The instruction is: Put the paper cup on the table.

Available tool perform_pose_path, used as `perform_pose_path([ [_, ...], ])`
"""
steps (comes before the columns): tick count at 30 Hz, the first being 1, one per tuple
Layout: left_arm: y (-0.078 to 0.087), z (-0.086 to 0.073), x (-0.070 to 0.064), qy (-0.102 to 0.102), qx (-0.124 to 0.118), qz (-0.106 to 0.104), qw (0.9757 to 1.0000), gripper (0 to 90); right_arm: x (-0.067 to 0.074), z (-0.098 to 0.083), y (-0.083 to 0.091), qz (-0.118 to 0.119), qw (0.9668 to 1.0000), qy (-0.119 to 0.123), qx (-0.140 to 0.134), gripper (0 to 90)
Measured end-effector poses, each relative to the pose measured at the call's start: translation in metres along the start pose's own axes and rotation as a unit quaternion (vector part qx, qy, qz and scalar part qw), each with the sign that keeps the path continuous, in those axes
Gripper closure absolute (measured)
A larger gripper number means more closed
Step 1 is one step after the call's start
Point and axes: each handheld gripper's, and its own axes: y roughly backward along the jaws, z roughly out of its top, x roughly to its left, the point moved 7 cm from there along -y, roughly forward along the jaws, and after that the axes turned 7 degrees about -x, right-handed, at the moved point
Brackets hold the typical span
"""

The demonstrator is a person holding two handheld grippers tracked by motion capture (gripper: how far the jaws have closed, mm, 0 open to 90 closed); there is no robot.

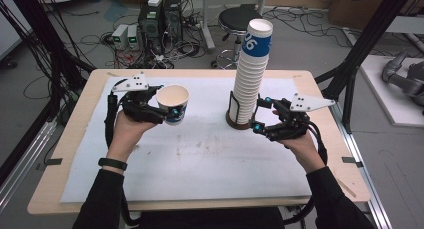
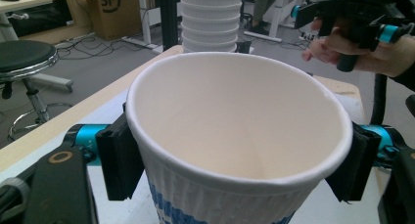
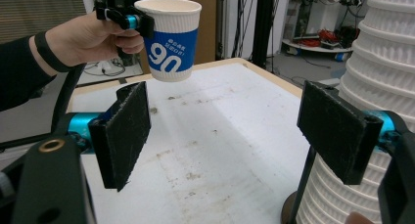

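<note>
My left gripper (image 1: 167,106) is shut on a white paper cup (image 1: 173,103) with a blue band, held upright above the left half of the mat. Its pads press the ribbed wall just under the rim of this cup (image 2: 235,150). From the right gripper view the cup (image 3: 170,38) hangs in the air, printed "90". A tall stack of the same cups (image 1: 252,69) stands in a dark round holder at mid-table. My right gripper (image 1: 261,114) is open beside the stack's lower part, with the stack (image 3: 377,87) just past its right pad (image 3: 337,128).
A white stained mat (image 1: 200,154) covers the wooden table (image 1: 75,119). Behind the table stand a black stool (image 1: 237,19), computer cases and cables on the floor. A black frame post (image 1: 360,54) rises at the right.
</note>
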Motion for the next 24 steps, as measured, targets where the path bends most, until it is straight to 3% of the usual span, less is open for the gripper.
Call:
perform_pose_path([
  [7, -0.002, -0.006, 0.017, 0.004, 0.001, 0.025, 0.9997, 23.2, 0.001, 0.0, 0.0, 0.0, 1.0, 0.0, -0.001, 20.3],
  [18, -0.009, -0.016, 0.04, -0.006, 0.004, 0.068, 0.9977, 23.1, 0.0, 0.0, -0.001, -0.002, 1.0, 0.001, 0.0, 20.4],
  [24, -0.013, -0.021, 0.049, 0.005, 0.004, 0.082, 0.9966, 23.0, 0.0, 0.0, -0.001, -0.002, 1.0, 0.0, -0.001, 20.4],
])
